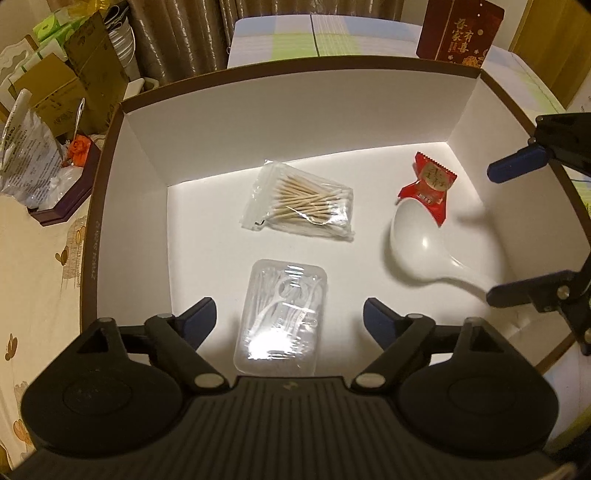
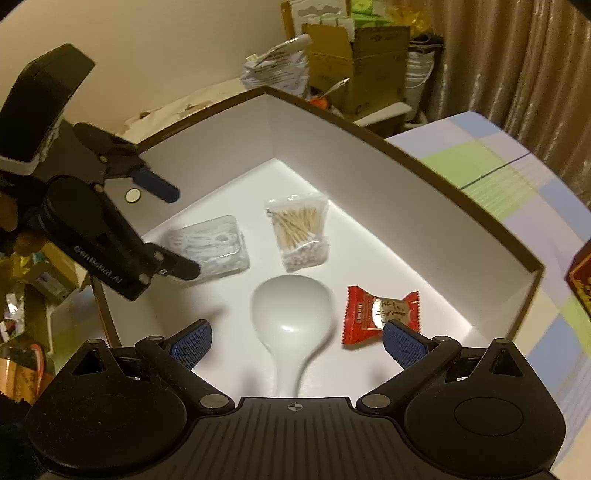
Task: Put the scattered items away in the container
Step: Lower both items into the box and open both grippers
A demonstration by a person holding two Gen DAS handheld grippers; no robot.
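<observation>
My left tool (image 1: 289, 314) spread wide above floss box (image 1: 281, 316); my right tool (image 2: 297, 341) spread over white spoon (image 2: 293, 317). Swab bag (image 1: 301, 201), red candy (image 1: 428, 188) lie inside box (image 1: 295, 107).

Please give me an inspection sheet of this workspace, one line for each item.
Surface: patterned cloth under the box.
Job's things: floss case, swab bag, spoon and candy lie inside the box; candy touches the spoon.
Clutter: cartons, plastic bags.
Grippers: left gripper open over the floss case; right gripper open over the spoon.
Cables: nothing seen.
Surroundings: curtain, red card.
</observation>
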